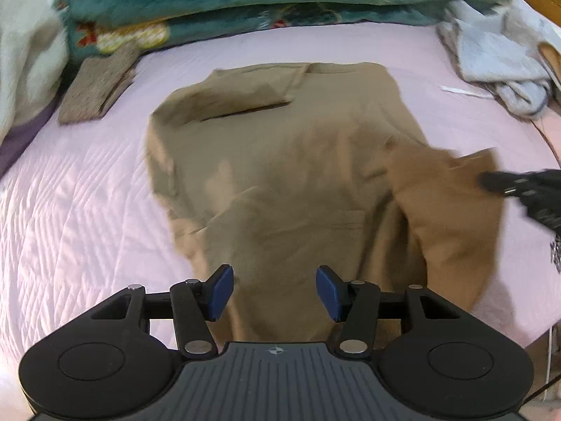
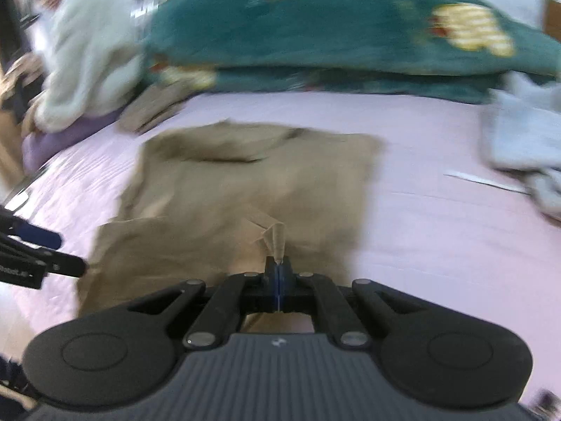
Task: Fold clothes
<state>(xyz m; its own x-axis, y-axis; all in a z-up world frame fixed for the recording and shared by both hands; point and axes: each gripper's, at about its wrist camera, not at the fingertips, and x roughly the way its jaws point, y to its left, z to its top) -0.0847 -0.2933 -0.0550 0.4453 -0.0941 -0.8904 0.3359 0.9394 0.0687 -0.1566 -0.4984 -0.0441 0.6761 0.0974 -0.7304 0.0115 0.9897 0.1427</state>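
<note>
Right wrist view: right tool (image 2: 278, 266) clamped on a pinch of tan garment (image 2: 245, 182), which lies flat on the bed (image 2: 438, 217), long axis running away; left tool (image 1: 274, 293) half-wide, empty, over its near edge

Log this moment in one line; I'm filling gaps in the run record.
step: folding tan garment on pink bedspread | right tool: shut on a fabric corner | left tool: open, empty, over near edge
</note>
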